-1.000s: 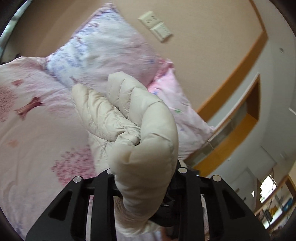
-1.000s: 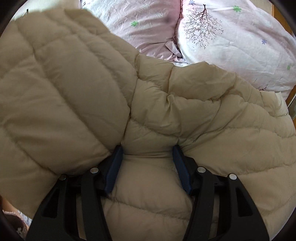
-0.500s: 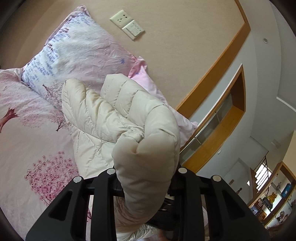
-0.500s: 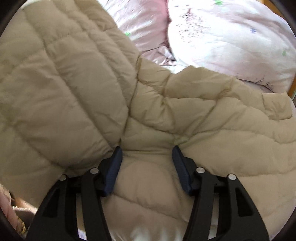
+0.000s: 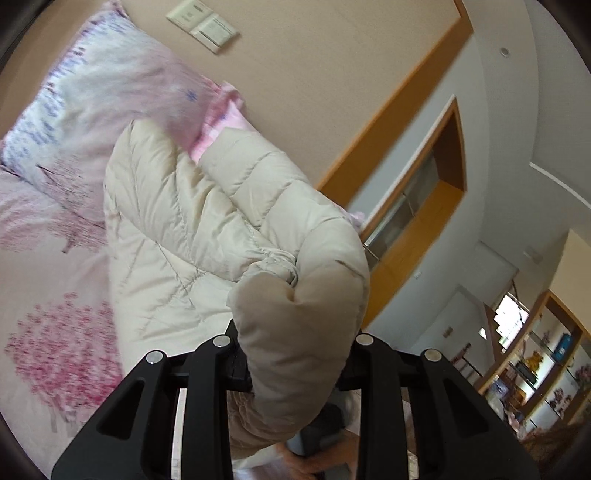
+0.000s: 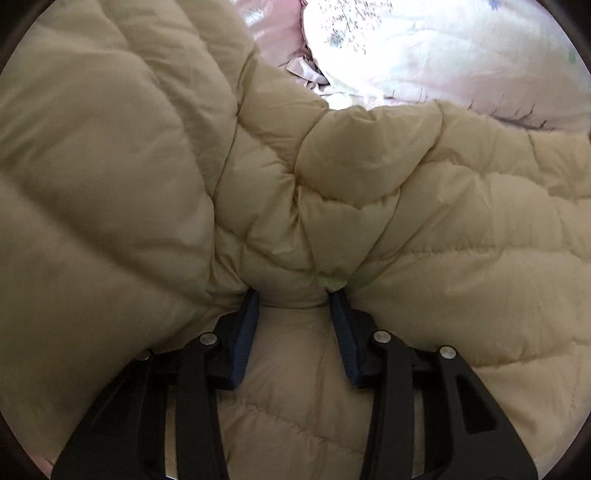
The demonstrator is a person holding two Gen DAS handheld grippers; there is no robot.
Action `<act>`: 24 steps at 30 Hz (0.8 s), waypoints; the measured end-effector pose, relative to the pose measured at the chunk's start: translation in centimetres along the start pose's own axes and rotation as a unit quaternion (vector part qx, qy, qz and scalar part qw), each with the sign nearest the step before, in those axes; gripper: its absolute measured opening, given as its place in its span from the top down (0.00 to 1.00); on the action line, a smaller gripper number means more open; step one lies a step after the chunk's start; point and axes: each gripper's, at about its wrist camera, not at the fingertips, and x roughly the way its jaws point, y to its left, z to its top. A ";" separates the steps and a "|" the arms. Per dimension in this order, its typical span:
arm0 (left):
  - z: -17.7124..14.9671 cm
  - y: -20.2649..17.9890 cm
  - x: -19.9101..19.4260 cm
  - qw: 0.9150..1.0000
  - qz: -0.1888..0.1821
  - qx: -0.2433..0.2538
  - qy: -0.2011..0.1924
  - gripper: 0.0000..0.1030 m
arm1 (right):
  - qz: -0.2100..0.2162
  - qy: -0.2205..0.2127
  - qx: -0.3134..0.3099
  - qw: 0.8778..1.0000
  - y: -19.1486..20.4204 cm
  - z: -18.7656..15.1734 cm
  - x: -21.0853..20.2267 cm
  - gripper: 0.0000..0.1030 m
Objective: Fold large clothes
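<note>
Cream quilted puffer jacket (image 5: 177, 236) lies puffy on the pink floral bedspread (image 5: 55, 295), below the pillow (image 5: 110, 92). Left gripper (image 5: 295, 332) clamped on a bunched fold. Right gripper (image 6: 293, 299) jaws just closing, pinching padded fabric.

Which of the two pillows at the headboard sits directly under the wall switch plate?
The white pillow with blue print, lying nearest the switch plate. The plain pink pillow lies further right, partly hidden behind the cream puffer jacket.
</note>
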 end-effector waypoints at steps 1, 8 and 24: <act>-0.2 -0.3 0.7 1.000 -0.007 -0.002 0.007 0.73 | 0.012 0.000 0.004 1.000 -0.3 0.2 0.1 0.59; -1.1 -1.9 3.0 0.999 -0.031 -0.007 0.021 0.73 | 0.087 -0.027 0.015 0.996 -2.9 -0.5 -2.6 0.59; -6.3 -6.4 10.7 0.987 -0.032 0.062 0.147 0.72 | 0.066 -0.151 0.207 0.964 -19.9 -6.6 -15.0 0.46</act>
